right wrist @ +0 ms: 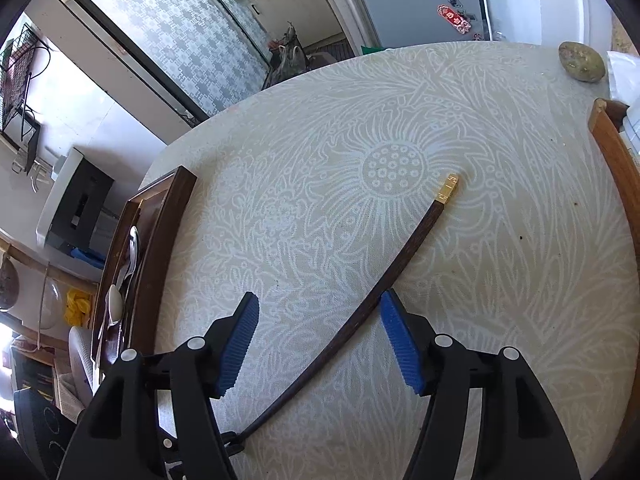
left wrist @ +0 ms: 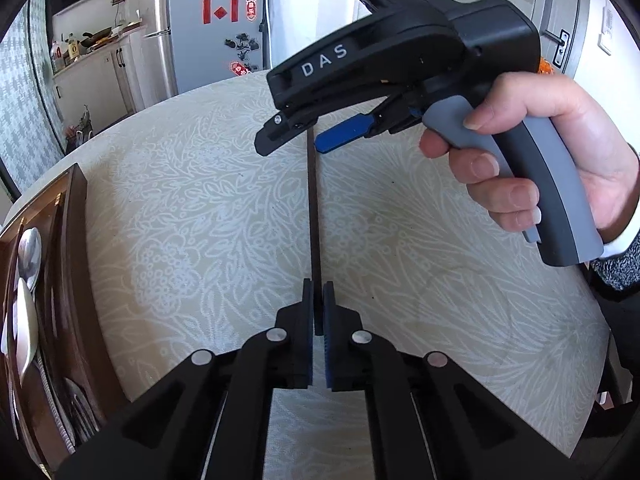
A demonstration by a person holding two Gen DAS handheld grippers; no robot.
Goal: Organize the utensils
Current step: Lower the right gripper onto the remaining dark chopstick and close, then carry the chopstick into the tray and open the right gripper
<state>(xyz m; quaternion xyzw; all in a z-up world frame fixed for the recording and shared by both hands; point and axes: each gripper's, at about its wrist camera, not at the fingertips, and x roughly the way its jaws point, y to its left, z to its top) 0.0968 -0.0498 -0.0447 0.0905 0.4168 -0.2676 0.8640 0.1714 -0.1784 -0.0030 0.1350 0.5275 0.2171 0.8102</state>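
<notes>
A long dark chopstick point(left wrist: 313, 216) with a gold end cap point(right wrist: 449, 187) lies across the flower-patterned tablecloth point(left wrist: 192, 184). My left gripper point(left wrist: 318, 294) is shut on its near end, blue pads pressed to both sides. In the right wrist view the same chopstick point(right wrist: 360, 316) runs slantwise between the pads of my right gripper point(right wrist: 320, 332), which stands open above it; the stick passes close to the right-hand pad point(right wrist: 400, 344). A hand holds that right gripper point(left wrist: 296, 144) over the chopstick's far end in the left wrist view.
A dark wooden tray point(left wrist: 78, 232) point(right wrist: 168, 216) holding spoons point(left wrist: 30, 252) sits at the table's left edge. A round stone-like lump point(right wrist: 582, 62) and a curved wooden rail point(right wrist: 616, 152) lie at the far right. A fridge point(left wrist: 208, 20) stands beyond the table.
</notes>
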